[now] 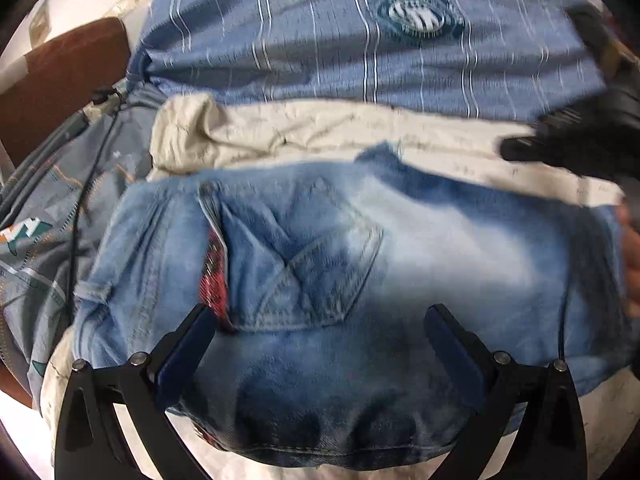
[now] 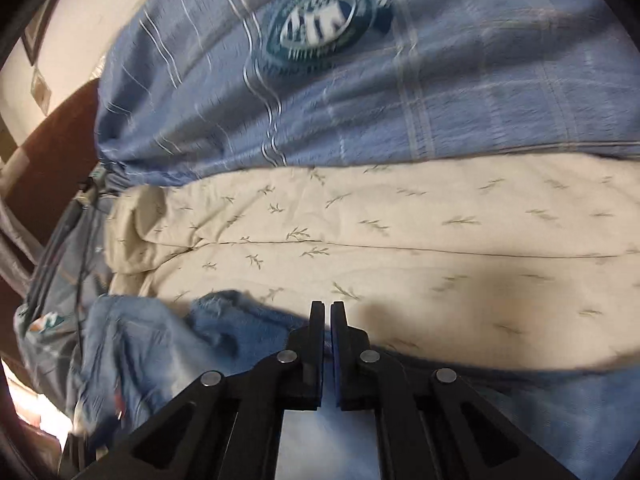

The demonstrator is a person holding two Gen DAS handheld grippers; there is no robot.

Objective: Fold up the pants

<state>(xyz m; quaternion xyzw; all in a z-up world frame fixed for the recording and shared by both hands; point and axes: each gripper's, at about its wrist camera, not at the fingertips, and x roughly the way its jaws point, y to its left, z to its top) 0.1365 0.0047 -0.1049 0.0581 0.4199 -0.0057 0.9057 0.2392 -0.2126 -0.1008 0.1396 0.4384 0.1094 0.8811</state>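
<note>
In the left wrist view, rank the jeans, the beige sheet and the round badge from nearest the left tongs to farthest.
1. Jeans, right at the left tongs.
2. Beige sheet, a band beyond the jeans.
3. Round badge, top right on the blue striped cloth.

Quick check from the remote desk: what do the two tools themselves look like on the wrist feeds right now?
Both match. The left tool has matte black linkage arms with slotted cut-outs, round silver pivot pins, and dark blue pads on the inner faces of its fingers. The right tool shows the same black frame, silver pins and a sliver of blue pad. No cables or markings are visible on either.
</note>
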